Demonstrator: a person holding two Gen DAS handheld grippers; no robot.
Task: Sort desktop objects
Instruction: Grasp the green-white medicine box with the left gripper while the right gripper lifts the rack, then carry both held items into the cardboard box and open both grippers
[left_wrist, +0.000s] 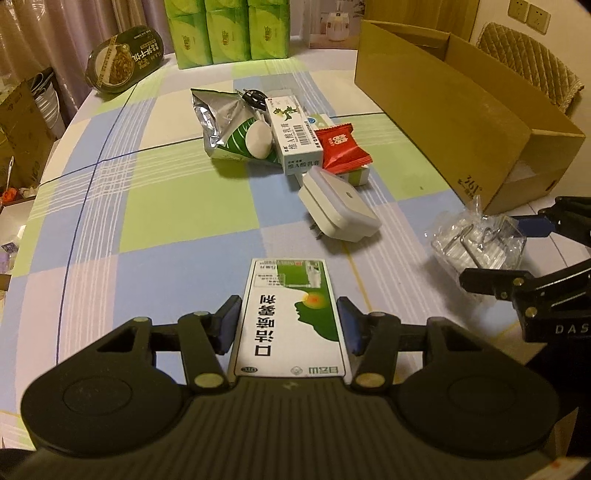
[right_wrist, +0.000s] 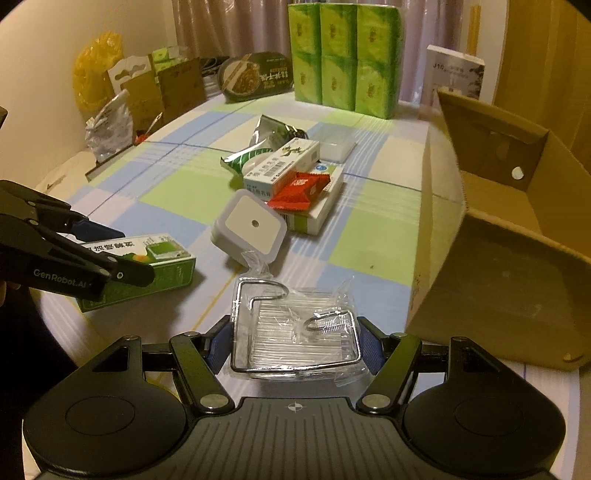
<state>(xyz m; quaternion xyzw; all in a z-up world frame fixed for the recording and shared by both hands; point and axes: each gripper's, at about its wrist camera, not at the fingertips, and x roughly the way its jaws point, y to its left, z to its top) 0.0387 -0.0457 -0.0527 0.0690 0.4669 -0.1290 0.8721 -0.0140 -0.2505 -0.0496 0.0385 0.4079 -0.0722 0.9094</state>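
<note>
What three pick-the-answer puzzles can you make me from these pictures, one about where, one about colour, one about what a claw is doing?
1. Where is the cardboard box?
A. right side of the table
B. on the floor
C. on the tissue packs

2. What colour is the snack packet on the pile?
A. blue
B. red
C. yellow

3. What is the left claw doing?
A. hanging free
B. squeezing the plug
C. fingers on both sides of the green-and-white box

Answers:
1 A: it sits on the tablecloth at the right edge.
2 B: its wrapper is bright red.
3 C: both blue pads sit at the box's sides.
</note>
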